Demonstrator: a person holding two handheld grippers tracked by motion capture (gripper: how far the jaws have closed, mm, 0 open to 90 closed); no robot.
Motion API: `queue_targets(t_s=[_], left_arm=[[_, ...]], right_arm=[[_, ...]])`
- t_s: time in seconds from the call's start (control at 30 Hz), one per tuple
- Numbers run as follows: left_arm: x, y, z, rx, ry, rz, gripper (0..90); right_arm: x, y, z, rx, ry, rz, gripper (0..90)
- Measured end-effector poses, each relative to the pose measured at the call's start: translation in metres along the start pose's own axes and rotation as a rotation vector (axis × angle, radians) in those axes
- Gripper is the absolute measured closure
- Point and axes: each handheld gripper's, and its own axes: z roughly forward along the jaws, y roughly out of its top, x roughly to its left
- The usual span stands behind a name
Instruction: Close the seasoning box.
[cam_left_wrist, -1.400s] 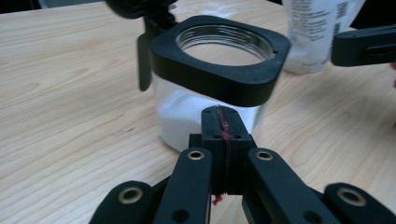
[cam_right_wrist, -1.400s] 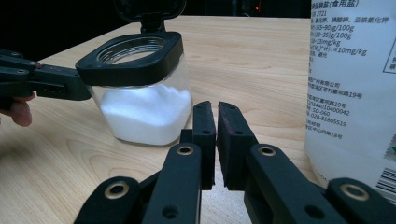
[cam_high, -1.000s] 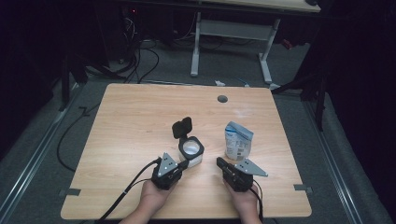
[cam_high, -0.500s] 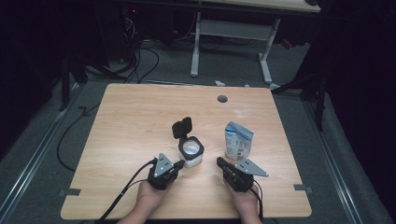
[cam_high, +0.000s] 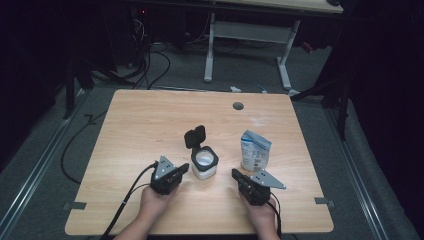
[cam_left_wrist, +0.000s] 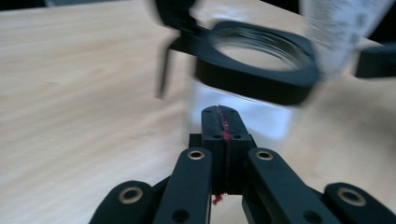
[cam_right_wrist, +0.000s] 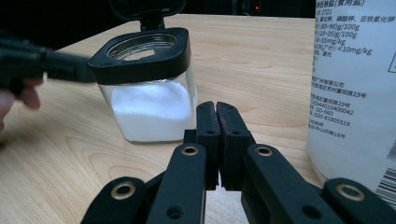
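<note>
Both grippers' fingers together, empty; open jar (cam_high: 204, 164) mid-table, bare wood around it.

A light wooden table (cam_high: 150, 120) is carrying a round grommet hole (cam_high: 238, 105) near its far edge. A white desk frame (cam_high: 247, 45) is standing beyond, cables (cam_high: 150, 65) lying on grey floor (cam_high: 45, 165).

A pale wooden bench (cam_high: 150, 120) carries a clear, black-rimmed jar (cam_high: 205, 164), lid open, near its front edge, and a white pouch (cam_high: 255, 151) standing just right of it.
</note>
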Motion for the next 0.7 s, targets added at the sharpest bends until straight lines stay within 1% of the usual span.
queue_targets(t_s=[0.07,0.13,0.17,0.3,0.47,0.6,0.7], left_arm=[[-0.007,-0.003,0.004,0.016,-0.014,0.009,89.9],[-0.010,-0.004,0.007,0.023,-0.023,0.006,89.9],[-0.011,-0.004,0.008,0.022,-0.025,0.011,89.9],[-0.015,-0.001,0.010,0.024,-0.039,0.016,89.9],[-0.021,0.004,0.020,0.027,-0.052,0.021,89.9],[-0.025,0.008,0.025,0.017,-0.055,0.024,89.9],[-0.022,0.006,0.019,0.014,-0.040,0.033,89.9]], right_arm=[[0.000,0.000,0.000,-0.003,-0.001,0.003,88.3],[0.000,0.000,0.000,-0.002,-0.001,0.003,88.2],[0.000,0.000,0.000,-0.001,0.000,0.002,88.2],[0.000,0.000,-0.001,-0.002,0.000,-0.001,88.1],[-0.001,0.000,-0.002,-0.004,-0.003,0.004,88.1],[-0.001,0.000,-0.002,-0.005,-0.005,0.003,88.1],[-0.002,0.000,-0.002,-0.004,-0.005,0.004,88.2]])
